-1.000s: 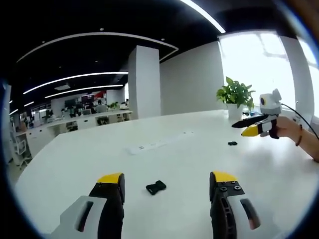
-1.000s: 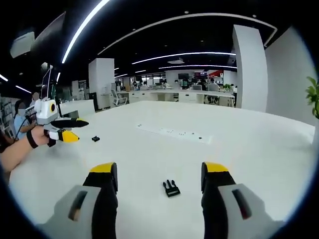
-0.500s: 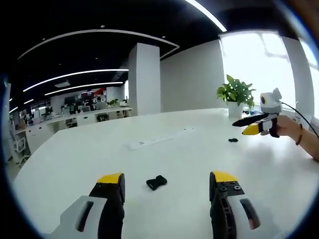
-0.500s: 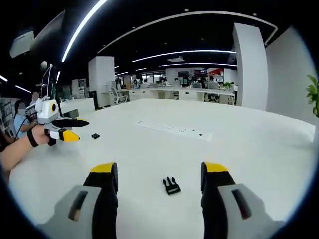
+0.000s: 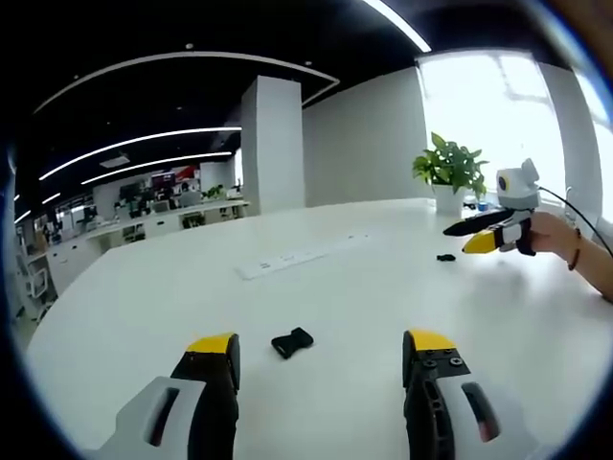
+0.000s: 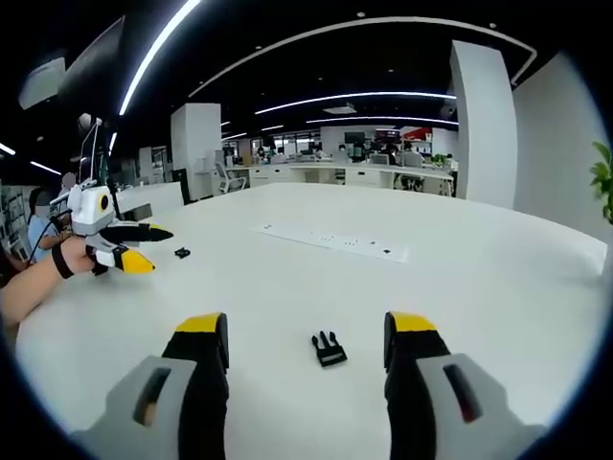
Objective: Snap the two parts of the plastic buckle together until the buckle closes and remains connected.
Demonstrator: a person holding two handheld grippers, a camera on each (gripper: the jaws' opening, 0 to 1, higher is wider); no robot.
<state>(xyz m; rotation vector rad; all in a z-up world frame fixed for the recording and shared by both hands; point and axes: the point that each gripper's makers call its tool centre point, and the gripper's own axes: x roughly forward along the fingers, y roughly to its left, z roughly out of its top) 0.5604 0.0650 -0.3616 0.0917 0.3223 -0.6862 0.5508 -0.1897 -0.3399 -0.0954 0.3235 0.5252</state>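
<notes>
On the white table (image 5: 144, 307) we see the two parts of the plastic buckle lying well apart from each other, not joined. In the left gripper view, one black buckle part (image 5: 291, 341) lies flat on the table, just ahead of our left gripper (image 5: 322, 350) and between the lines of its two jaws, a little nearer to the left jaw. The jaws stand wide apart and they hold nothing; the part is not touched by them.

In the right gripper view, the pronged buckle part (image 6: 329, 349) lies in the same way ahead of our right gripper (image 6: 306, 331), between its two yellow-tipped jaws, which are also spread apart and empty.

Each gripper appears also in the other view. In the left gripper view the right gripper shows far from the near buckle part, held by a hand (image 5: 556, 240) above the table, and the second buckle part is a small dark spot on the table just beside its tips. In the right gripper view the left gripper shows in a similar manner, with the other part just beside it.

Beyond the buckle parts, a long white power strip (image 6: 330, 241) is set in the table. A potted plant (image 5: 448, 172) stands at the far edge of the table, near a white wall.
</notes>
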